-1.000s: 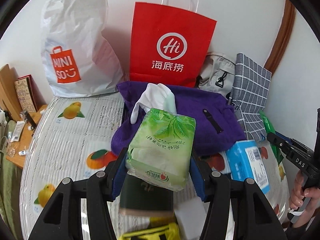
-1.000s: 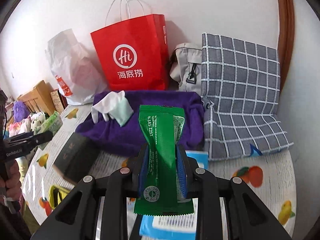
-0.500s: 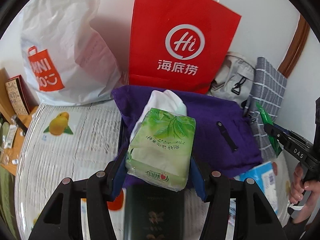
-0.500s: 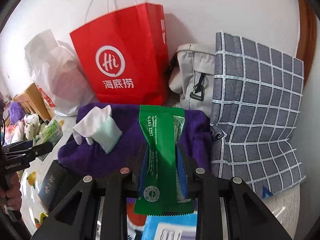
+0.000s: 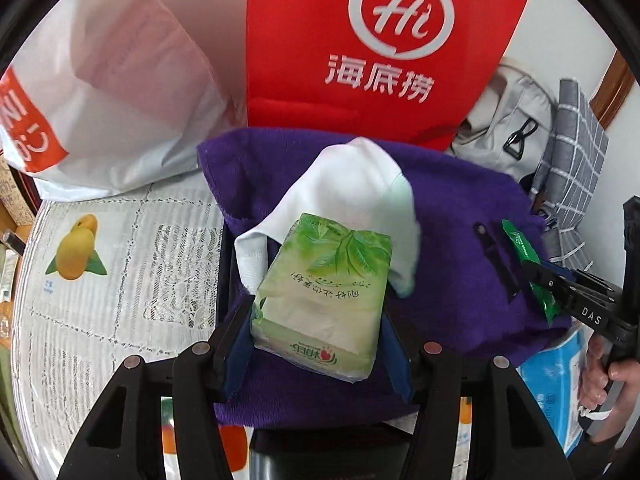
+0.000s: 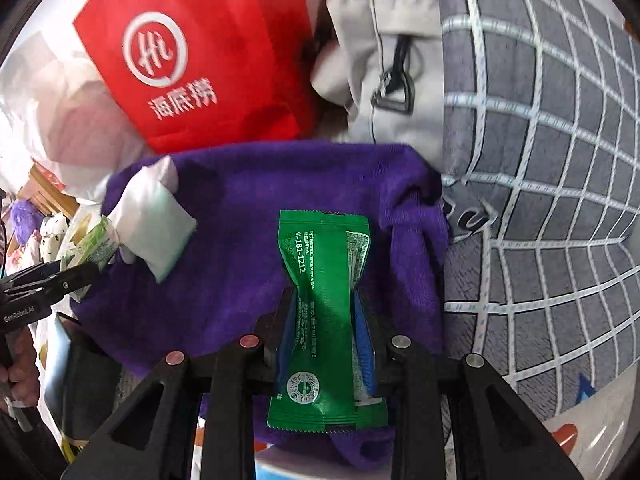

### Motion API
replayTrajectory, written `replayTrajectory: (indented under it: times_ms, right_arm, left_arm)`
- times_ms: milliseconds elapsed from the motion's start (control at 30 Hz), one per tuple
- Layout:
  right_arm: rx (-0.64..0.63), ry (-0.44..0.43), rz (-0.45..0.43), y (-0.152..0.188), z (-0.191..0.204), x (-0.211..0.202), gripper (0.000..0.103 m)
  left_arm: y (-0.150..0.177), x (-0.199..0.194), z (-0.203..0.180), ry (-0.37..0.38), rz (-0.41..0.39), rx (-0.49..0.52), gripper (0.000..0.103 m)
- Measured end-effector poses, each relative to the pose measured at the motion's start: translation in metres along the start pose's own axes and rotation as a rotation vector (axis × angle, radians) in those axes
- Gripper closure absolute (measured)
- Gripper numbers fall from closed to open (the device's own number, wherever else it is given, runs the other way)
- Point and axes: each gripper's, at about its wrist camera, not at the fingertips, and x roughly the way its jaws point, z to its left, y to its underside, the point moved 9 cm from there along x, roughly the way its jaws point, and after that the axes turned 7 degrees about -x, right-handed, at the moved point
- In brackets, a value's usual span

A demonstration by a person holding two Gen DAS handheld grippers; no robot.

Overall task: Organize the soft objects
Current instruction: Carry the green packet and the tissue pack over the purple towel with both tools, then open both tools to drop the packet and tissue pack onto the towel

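Note:
My left gripper [image 5: 316,328] is shut on a light green tissue pack [image 5: 324,296] and holds it over the purple towel [image 5: 452,220], just in front of a white cloth [image 5: 352,184] lying on the towel. My right gripper [image 6: 324,320] is shut on a dark green sachet [image 6: 320,312] and holds it over the right part of the purple towel [image 6: 248,220]. The right gripper with its sachet [image 5: 528,256] also shows at the right of the left wrist view. The left gripper with the tissue pack [image 6: 94,246] shows at the left of the right wrist view, beside the white cloth [image 6: 152,220].
A red paper bag [image 5: 384,44] and a white plastic bag [image 5: 112,80] stand behind the towel against the wall. A grey bag [image 6: 392,64] and a grey checked cushion [image 6: 540,160] lie at the right. A blue packet [image 5: 560,380] and a dark booklet [image 6: 76,380] lie near the front.
Both grippers have moved forward over the purple towel, each with its pack still held. The bags and cushion now look closer and larger.

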Motion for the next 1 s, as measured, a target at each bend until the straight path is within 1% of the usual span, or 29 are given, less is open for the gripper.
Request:
replayTrajectory:
  times_ms: [133,200,233,333,367,433,467,500,567,633,700,767,833,900,933,1000]
  right_arm:
    - [0.06,-0.063,0.08,0.01,-0.005,0.018,0.073]
    - [0.082,-0.091,0.078,0.011,-0.006,0.018,0.072]
    - [0.085,-0.092,0.072,0.01,-0.007,0.016,0.07]
    - [0.054,-0.099,0.085,0.013,-0.002,0.016,0.06]
    - [0.039,-0.094,0.085,0.013,0.0,0.015,0.056]
    - [0.011,-0.069,0.077,0.013,0.005,0.012,0.052]
    - [-0.006,-0.043,0.063,0.012,0.007,0.009,0.049]
    - [-0.021,-0.016,0.047,0.01,0.008,0.006,0.044]
    - [-0.047,0.048,-0.006,0.007,0.01,-0.007,0.04]
    - [-0.057,0.079,-0.063,0.001,0.007,-0.022,0.04]
    - [-0.053,0.077,-0.112,0.003,0.009,-0.039,0.04]
    - [-0.039,0.071,-0.135,0.009,0.009,-0.053,0.04]
    - [-0.022,0.052,-0.139,0.017,0.013,-0.063,0.04]
    - [-0.025,0.027,-0.123,0.025,0.022,-0.067,0.04]
    - [-0.037,0.018,-0.116,0.034,0.027,-0.072,0.04]
    - [-0.059,0.03,-0.089,0.047,0.041,-0.074,0.04]
  left_arm:
    - [0.006,0.007,0.003,0.017,0.028,-0.013,0.046]
    - [0.01,0.011,0.004,0.014,0.041,-0.015,0.046]
    - [0.012,0.012,0.005,0.018,0.052,-0.02,0.046]
    - [0.012,0.012,0.003,0.035,0.065,-0.023,0.045]
    - [0.012,0.012,0.001,0.034,0.068,-0.016,0.039]
    - [0.012,0.01,-0.001,0.026,0.064,-0.001,0.03]
    - [0.012,0.009,-0.002,0.022,0.06,0.002,0.028]
    - [0.013,0.008,-0.003,0.015,0.057,0.005,0.026]
    - [0.014,0.003,-0.003,0.004,0.049,0.008,0.026]
    - [0.015,-0.006,-0.002,0.005,0.035,0.007,0.026]
    - [0.017,-0.017,0.001,0.007,0.015,0.004,0.026]
    - [0.019,-0.033,0.004,0.0,-0.026,0.002,0.026]
    - [0.022,-0.05,0.008,-0.001,-0.062,0.003,0.026]
    - [0.025,-0.064,0.01,0.007,-0.086,-0.003,0.026]
    - [0.028,-0.073,0.011,0.021,-0.094,-0.011,0.026]
    - [0.036,-0.086,0.011,0.064,-0.101,-0.026,0.026]
